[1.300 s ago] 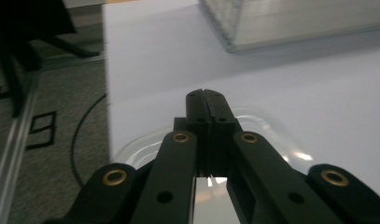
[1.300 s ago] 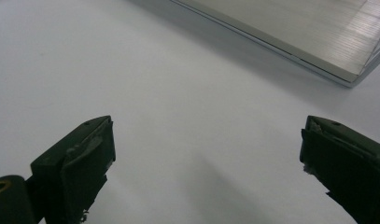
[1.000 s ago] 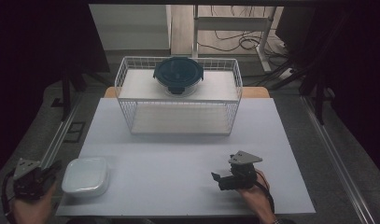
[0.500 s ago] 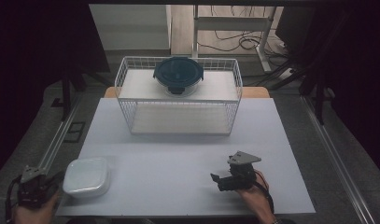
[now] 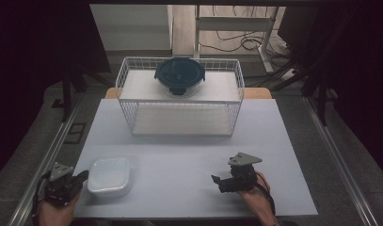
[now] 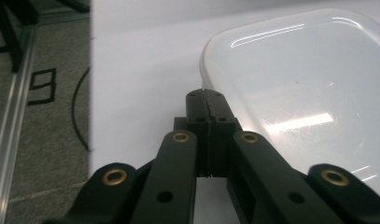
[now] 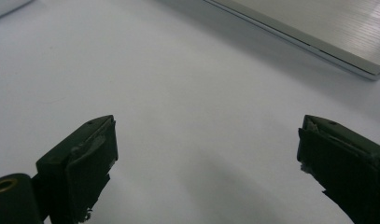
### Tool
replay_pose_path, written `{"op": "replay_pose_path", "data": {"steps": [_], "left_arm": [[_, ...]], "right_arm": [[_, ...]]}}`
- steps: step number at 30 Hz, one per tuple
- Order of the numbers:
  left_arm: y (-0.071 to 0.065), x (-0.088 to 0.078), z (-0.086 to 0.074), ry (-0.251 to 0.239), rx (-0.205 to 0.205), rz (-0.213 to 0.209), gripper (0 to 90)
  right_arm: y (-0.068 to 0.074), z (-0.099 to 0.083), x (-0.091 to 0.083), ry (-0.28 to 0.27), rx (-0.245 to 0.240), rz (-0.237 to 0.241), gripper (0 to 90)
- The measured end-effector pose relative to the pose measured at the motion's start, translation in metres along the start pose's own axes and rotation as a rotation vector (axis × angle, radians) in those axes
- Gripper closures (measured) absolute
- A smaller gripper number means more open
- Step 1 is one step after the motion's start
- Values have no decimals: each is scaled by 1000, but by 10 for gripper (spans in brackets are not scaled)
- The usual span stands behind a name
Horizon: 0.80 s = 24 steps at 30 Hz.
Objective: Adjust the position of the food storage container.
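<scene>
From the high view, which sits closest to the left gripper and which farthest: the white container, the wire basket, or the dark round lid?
1. White container, right beside the left gripper.
2. Wire basket, mid-table.
3. Dark round lid, atop the basket, farthest back.

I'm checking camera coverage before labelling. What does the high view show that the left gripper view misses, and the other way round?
High view alone: the white wire rack at the table's far side, with the dark blue lidded container on its top shelf, and the right claw open over bare table.
Left gripper view alone: the left claw close up, jaws shut together with nothing between them, tips right at the white container's rim; black markings on the grey floor.
Both: the white container, the white table surface, and the left claw beside that container.
</scene>
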<state>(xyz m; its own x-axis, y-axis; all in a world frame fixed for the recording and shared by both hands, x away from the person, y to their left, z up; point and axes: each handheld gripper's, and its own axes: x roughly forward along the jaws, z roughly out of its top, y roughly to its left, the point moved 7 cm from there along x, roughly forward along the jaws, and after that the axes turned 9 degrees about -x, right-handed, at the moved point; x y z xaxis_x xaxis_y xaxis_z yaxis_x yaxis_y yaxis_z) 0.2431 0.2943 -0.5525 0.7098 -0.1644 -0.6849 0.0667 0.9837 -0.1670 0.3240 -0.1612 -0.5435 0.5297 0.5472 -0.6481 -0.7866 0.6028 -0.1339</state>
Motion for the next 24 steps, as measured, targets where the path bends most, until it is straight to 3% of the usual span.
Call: {"op": "replay_pose_path", "data": {"steps": [11,19,24], "left_arm": [[-43,14,2,24,66,-64,898],[-74,25,6,41,143,-103,898],[-94,32,-2,87,186,-145,898]], "right_arm": [[2,-2,3,21,-18,12,72],[2,-2,3,22,-16,16,71],[1,-2,2,20,-12,13,71]]}}
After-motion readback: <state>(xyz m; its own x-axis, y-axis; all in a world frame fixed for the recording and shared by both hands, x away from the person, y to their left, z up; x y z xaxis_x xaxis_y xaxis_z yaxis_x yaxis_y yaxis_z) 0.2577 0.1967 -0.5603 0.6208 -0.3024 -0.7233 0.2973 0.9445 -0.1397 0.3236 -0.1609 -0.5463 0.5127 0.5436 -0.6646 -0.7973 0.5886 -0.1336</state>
